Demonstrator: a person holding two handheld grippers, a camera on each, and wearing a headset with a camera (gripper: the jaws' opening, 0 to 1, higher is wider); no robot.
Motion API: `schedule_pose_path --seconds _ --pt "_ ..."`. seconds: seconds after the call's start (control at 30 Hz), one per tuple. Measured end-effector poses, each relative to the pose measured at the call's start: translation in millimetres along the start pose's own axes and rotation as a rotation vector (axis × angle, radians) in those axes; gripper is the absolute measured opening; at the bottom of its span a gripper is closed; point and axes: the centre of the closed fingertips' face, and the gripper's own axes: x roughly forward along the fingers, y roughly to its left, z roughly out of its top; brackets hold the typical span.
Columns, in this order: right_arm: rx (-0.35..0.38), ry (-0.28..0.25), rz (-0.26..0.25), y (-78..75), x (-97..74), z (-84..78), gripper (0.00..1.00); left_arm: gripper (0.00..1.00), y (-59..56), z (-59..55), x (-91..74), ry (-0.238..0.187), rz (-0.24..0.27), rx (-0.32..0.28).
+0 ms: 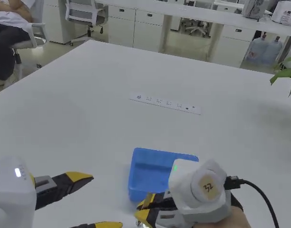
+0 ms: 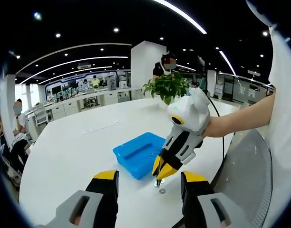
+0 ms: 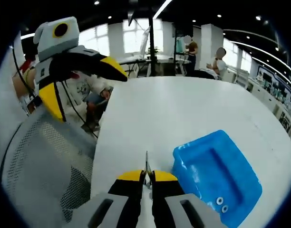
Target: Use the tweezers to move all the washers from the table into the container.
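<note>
Right gripper: jaws nearly together, clamped on the tweezers. The thin metal prongs stick out forward between the yellow jaw tips. In the left gripper view this gripper angles down steeply, with the tweezers' point just above the tabletop.

Loose washer: flat on the tabletop, directly beneath the tweezers' point and just off the container's near corner. Cannot tell whether the point touches it.

Blue container: shallow tray near the tabletop's near edge, just beside the right gripper. Two washers in the container lie side by side on its floor, close to one wall.

Left gripper: jaws spread wide, nothing between them and touching nothing. In the head view it sits at the lower left, above the tabletop, apart from the container and pointing toward it.

Socket strip: flat on the middle of the tabletop, well apart from the container.
</note>
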Motion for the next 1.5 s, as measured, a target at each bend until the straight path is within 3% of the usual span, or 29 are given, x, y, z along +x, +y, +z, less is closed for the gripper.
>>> schedule_pose_path --seconds 0.03,0.3,0.5,0.7,0.87,0.97,1.13,1.33,1.5 --pt "0.010 -0.043 -0.012 -2.7 -4.8 8.9 0.03 0.52 0.1 -0.2 -0.3 0.001 0.000 -0.001" --pt "-0.016 -0.065 -0.056 -15.1 -32.6 29.7 0.03 0.51 -0.4 -3.3 -0.2 0.008 -0.006 0.000" --pt "0.124 -0.197 -0.029 -19.6 -48.2 52.5 0.03 0.51 -1.0 -0.2 0.4 -0.004 -0.005 -0.002" --pt "0.107 -0.201 -0.105 -46.1 -66.2 56.0 0.03 0.51 -1.1 -3.3 -1.0 0.003 -0.005 -0.002" --pt "0.162 -0.204 -0.177 -77.0 -77.7 54.9 0.03 0.50 0.4 -3.0 -1.6 0.001 -0.004 -0.002" --pt "0.200 -0.264 -0.176 -86.1 -84.1 65.7 0.03 0.50 0.7 -1.7 -1.3 -0.004 -0.006 0.000" --pt "0.228 -0.188 -0.248 -107.9 -84.7 50.9 0.03 0.50 0.7 -1.1 -0.4 -0.010 -0.008 -0.002" --pt "0.263 -0.086 -0.257 -122.9 -70.8 22.0 0.03 0.50 -2.7 -0.7 -1.8 -0.015 -0.016 -0.008" --pt "0.280 -0.052 -0.233 -126.1 -57.8 11.0 0.03 0.50 -1.0 -3.3 -3.3 -0.009 -0.013 -0.013"
